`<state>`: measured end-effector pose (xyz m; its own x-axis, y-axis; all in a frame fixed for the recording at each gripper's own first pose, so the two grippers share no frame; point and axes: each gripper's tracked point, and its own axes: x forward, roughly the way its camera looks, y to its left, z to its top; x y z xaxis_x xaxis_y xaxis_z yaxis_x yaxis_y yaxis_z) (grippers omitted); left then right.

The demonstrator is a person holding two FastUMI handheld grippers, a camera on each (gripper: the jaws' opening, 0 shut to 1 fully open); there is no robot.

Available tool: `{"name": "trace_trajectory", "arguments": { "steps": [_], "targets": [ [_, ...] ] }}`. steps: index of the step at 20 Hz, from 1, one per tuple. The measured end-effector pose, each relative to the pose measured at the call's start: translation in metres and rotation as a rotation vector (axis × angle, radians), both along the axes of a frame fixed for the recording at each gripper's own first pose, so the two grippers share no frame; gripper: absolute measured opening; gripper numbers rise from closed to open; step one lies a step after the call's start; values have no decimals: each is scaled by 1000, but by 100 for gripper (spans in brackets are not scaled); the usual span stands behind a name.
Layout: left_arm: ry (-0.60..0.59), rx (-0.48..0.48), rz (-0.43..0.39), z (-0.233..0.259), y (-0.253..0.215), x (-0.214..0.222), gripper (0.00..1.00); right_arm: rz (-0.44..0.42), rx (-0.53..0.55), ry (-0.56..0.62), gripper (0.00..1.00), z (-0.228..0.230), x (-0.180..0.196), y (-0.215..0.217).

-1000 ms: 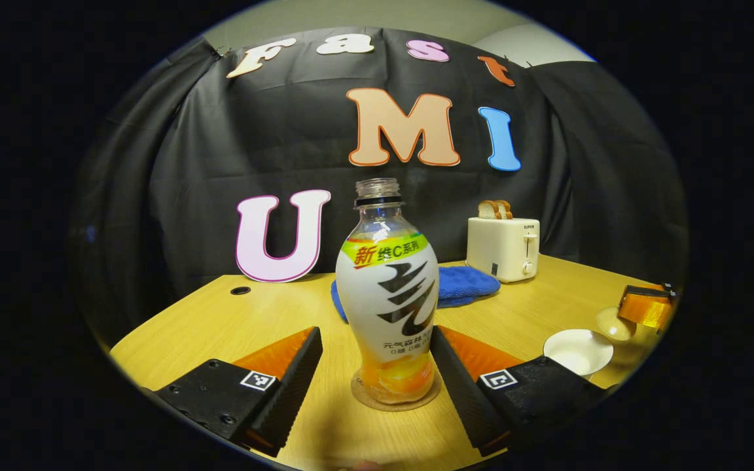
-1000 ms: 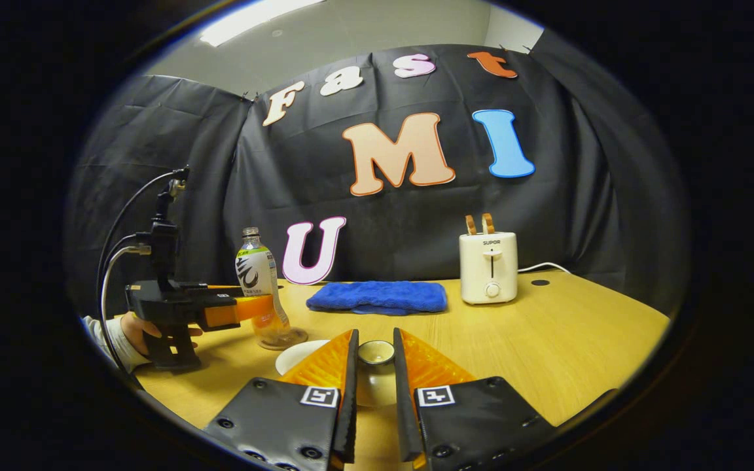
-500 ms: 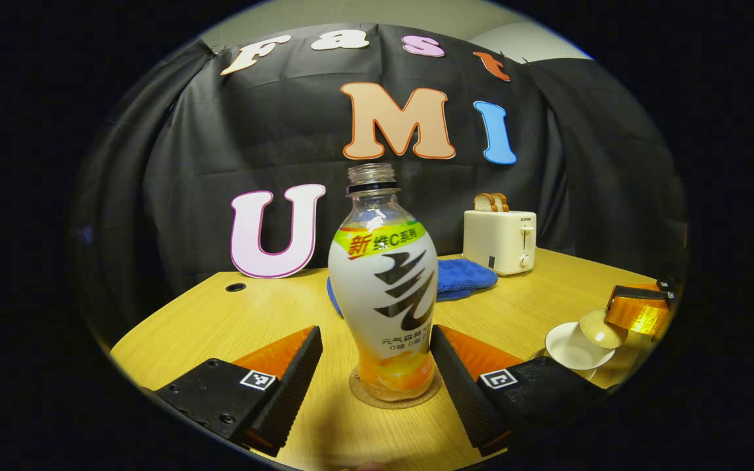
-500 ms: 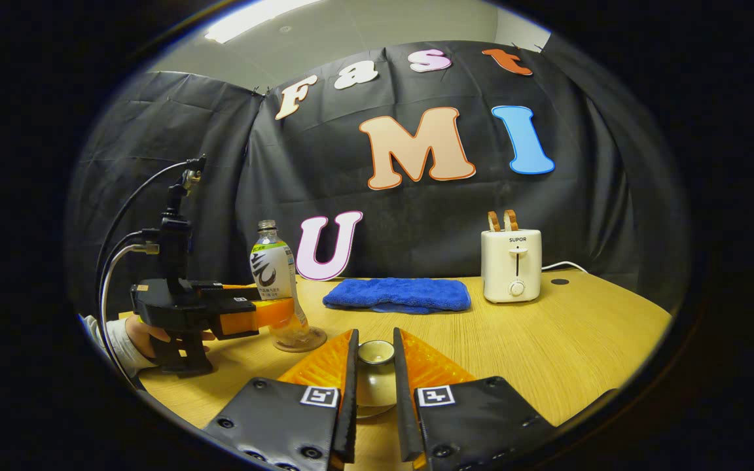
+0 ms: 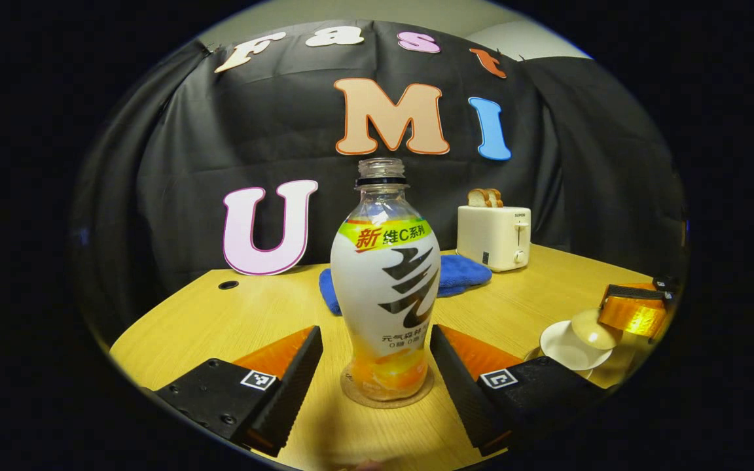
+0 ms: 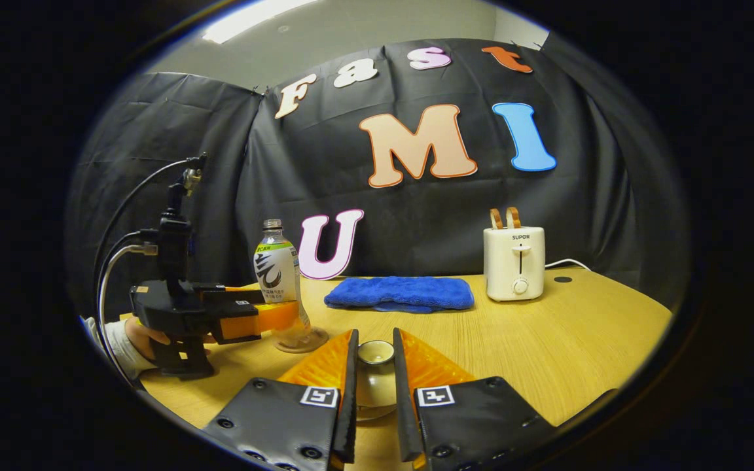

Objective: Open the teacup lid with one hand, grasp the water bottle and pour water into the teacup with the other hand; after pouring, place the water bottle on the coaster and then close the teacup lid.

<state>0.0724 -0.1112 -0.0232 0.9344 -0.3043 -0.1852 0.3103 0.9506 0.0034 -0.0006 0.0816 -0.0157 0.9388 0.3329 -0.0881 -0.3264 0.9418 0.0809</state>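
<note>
A label-wrapped water bottle (image 5: 387,281) with no cap and a little orange liquid stands upright on a round cork coaster (image 5: 410,399). My left gripper (image 5: 377,366) is open, one finger on each side of the bottle's base with a gap to both. In the left gripper view the white teacup (image 5: 570,350) sits at the right, and the lid (image 5: 592,322) hangs tilted over its far rim in my right gripper (image 5: 635,313). In the right gripper view my right gripper (image 6: 375,340) is shut on the lid (image 6: 376,353). The bottle (image 6: 277,271), coaster (image 6: 315,340) and left gripper (image 6: 285,315) stand to the left.
A folded blue cloth (image 6: 400,294) lies at the back of the wooden table (image 6: 547,353). Beside it stands a white toaster (image 6: 513,261) with bread slices. A person's hand (image 6: 135,333) holds the left gripper near the left table edge. A cable hole (image 5: 228,285) sits back left.
My right gripper carried the lid leftward until it hangs over the teacup's rim; the cup slid out of sight under its fingers. The left gripper stayed open around the standing bottle.
</note>
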Motion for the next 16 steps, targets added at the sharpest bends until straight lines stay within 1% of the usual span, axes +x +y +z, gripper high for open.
{"name": "trace_trajectory", "arguments": {
  "steps": [3, 5, 6, 8, 13, 16],
  "targets": [
    [1, -5, 6, -1, 6, -11, 96, 18, 0, 8, 31, -1, 2, 11],
    [7, -12, 17, -2, 13, -20, 96, 26, -3, 8, 29, -2, 3, 16],
    [11, -17, 25, -3, 17, -25, 96, 30, -5, 9, 30, -2, 3, 20],
    [-6, -27, 40, 2, 26, -34, 96, 32, -8, 16, 30, -4, 4, 24],
    [-42, -22, 71, 12, 44, -53, 96, 23, -32, 39, 29, -8, 6, 29],
    [-68, -37, 81, 18, 49, -62, 96, -5, -45, 59, 30, -13, 8, 26]
  ]
}}
